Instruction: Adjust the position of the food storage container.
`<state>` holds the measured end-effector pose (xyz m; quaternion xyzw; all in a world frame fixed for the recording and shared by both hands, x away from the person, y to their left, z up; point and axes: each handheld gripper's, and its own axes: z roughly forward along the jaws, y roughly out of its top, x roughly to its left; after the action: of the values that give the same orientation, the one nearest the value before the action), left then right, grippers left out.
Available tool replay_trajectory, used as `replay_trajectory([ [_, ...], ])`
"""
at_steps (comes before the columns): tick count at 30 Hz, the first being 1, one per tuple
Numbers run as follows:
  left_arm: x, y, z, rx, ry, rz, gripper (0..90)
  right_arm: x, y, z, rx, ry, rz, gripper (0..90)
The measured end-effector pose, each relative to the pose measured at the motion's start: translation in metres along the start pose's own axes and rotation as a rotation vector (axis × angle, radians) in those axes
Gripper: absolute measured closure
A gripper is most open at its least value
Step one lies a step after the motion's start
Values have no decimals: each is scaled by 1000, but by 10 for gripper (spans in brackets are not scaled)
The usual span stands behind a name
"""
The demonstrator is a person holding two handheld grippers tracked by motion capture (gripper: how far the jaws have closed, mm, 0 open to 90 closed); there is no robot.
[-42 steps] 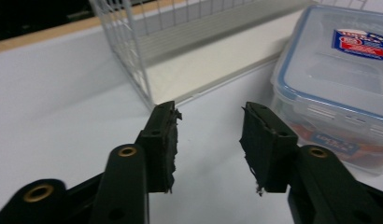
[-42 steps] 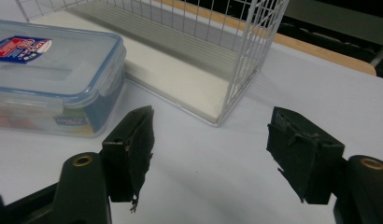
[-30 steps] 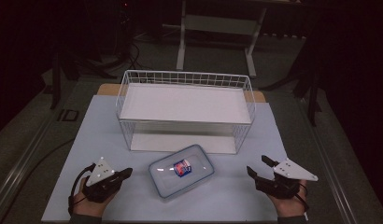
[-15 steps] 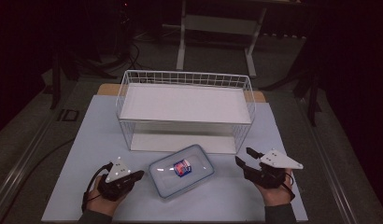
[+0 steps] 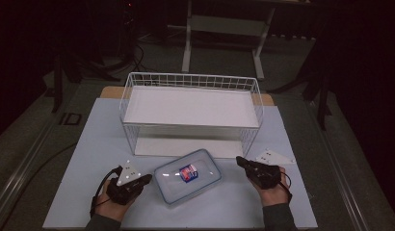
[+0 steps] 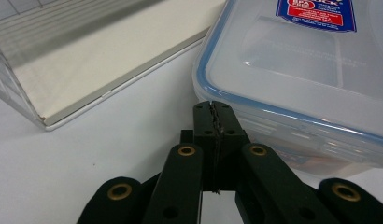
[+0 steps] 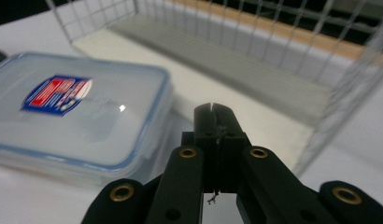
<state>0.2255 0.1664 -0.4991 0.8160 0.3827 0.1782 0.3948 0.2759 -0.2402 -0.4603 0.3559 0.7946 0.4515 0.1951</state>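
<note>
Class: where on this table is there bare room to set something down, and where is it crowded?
Bare: the mat left of the basket, and the front right corner past the right gripper. Crowded: the front middle, where the box lies between both grippers, the left gripper at its side.

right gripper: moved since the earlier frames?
Yes. The right gripper has come in leftward toward the container, which stayed put below the wire basket. Its jaws have just been closing on nothing and now meet.
</note>
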Motion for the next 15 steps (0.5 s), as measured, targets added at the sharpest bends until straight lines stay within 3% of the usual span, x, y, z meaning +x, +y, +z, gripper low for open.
replay_trajectory([
  [6, -1, 3, 4, -1, 4, 2, 889, 9, -8, 17, 72, 64, -2, 899],
  [15, -3, 8, 12, 3, 15, -3, 890, 14, -19, 27, 151, 95, -1, 900],
])
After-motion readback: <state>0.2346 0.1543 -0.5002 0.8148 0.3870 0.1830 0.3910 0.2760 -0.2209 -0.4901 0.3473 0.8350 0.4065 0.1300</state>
